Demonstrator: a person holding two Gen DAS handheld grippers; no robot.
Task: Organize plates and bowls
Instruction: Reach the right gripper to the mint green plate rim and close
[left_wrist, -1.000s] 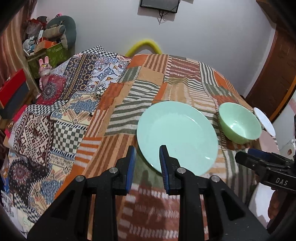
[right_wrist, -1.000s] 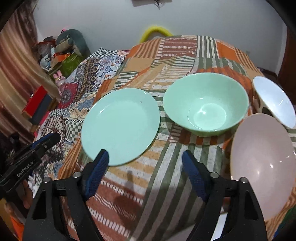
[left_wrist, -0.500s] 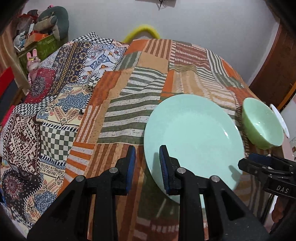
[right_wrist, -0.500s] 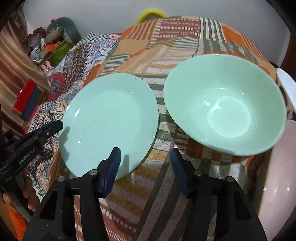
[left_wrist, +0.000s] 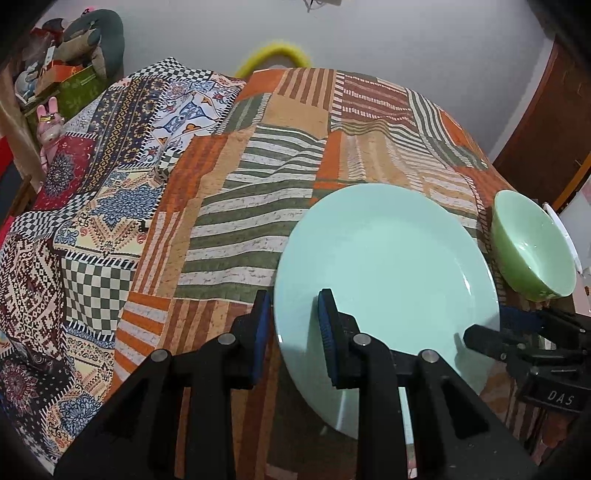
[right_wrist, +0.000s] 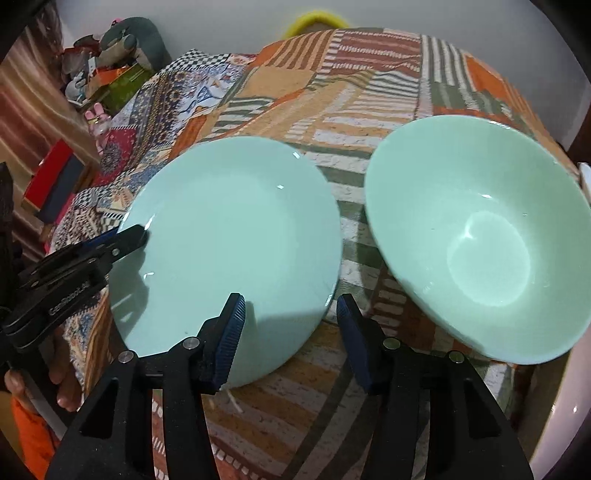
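A pale green plate (left_wrist: 388, 273) (right_wrist: 229, 240) lies flat on the patchwork cloth, with a green bowl (left_wrist: 532, 251) (right_wrist: 480, 240) just to its right. My left gripper (left_wrist: 293, 332) stands open with a narrow gap and straddles the plate's left rim: one finger hangs over the plate, the other beside it. In the right wrist view, the left gripper (right_wrist: 136, 236) tip sits at that rim. My right gripper (right_wrist: 291, 332) is open wider and straddles the plate's near right rim; its pads do not press on it. The right gripper (left_wrist: 480, 336) shows at the plate's right edge.
A patchwork cloth (left_wrist: 258, 206) covers the table and a lower surface to the left. A white dish (left_wrist: 561, 229) peeks out behind the bowl, and a pinkish plate (right_wrist: 572, 406) lies at the near right. A person's hand (right_wrist: 62, 384) with an orange sleeve holds the left gripper. Clutter and toys (left_wrist: 74, 55) crowd the far left.
Both grippers have come down and forward onto the green plate, one at each side of it. The right gripper's jaws have narrowed. The plate and bowl have not moved.
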